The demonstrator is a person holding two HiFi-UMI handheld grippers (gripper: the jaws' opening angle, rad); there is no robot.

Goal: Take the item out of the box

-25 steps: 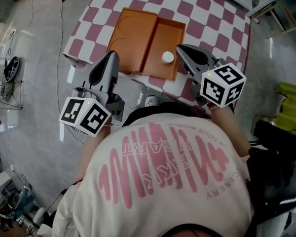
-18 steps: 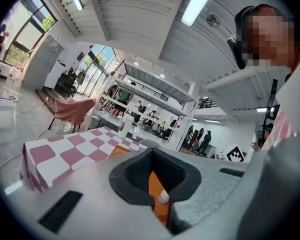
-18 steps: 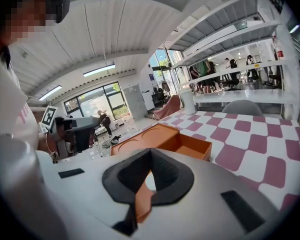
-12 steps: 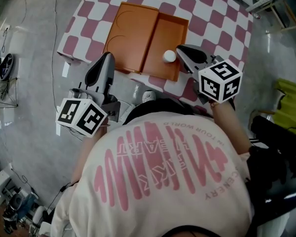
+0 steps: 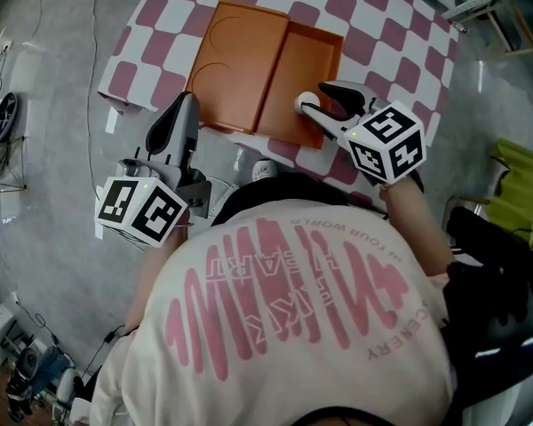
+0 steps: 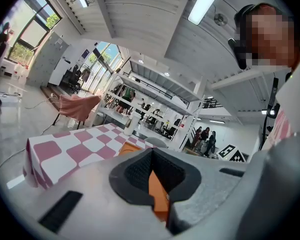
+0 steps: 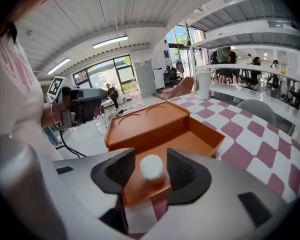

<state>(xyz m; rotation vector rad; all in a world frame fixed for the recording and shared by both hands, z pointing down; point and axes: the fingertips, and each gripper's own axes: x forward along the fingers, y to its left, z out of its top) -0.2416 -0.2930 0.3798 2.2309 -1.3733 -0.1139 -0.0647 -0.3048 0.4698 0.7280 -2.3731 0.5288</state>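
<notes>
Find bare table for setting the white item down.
Bare checkered cloth right of the orange box, narrower strip left of its lid. Crowded at the near corner: the right gripper, jaws just opened, straddles the white item.

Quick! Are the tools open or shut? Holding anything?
Left tool: shut, empty.
Right tool: open, jaws just opened; white item sits between them, not squeezed.

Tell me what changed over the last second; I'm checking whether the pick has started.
The right gripper came down to the orange box, and its jaws have just been opening. They now straddle the white round item without pressing on it, so nothing is gripped yet. The left gripper remains shut near the lid. Box and item lie where they were.
</notes>
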